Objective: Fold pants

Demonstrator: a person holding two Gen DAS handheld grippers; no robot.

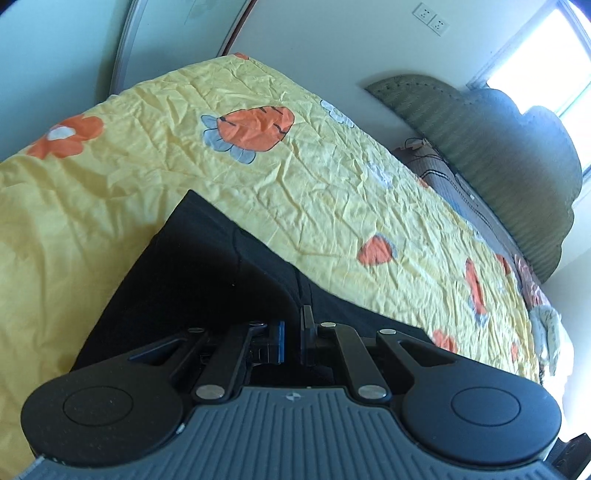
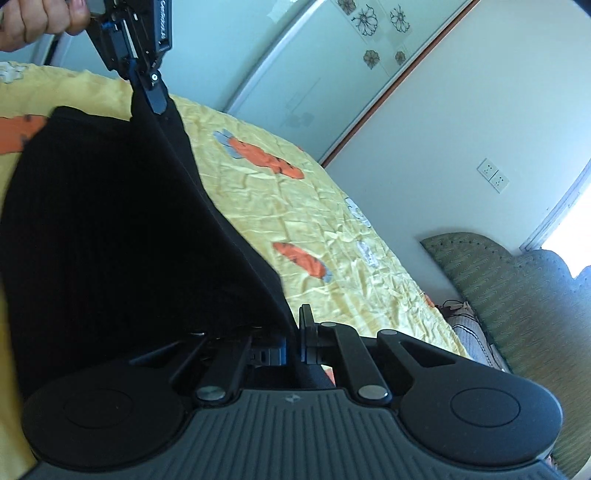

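Pants, black and limp, hang stretched between my two tools above the yellow bedspread with its orange carrot prints, their lower part draping down onto it. My left gripper, seen from the right wrist camera with my hand behind it, has its jaws pressed together on one upper corner of the cloth, and my right gripper pinches the opposite corner just as tightly. Beyond the bed a green padded headboard stands against the pale wall.
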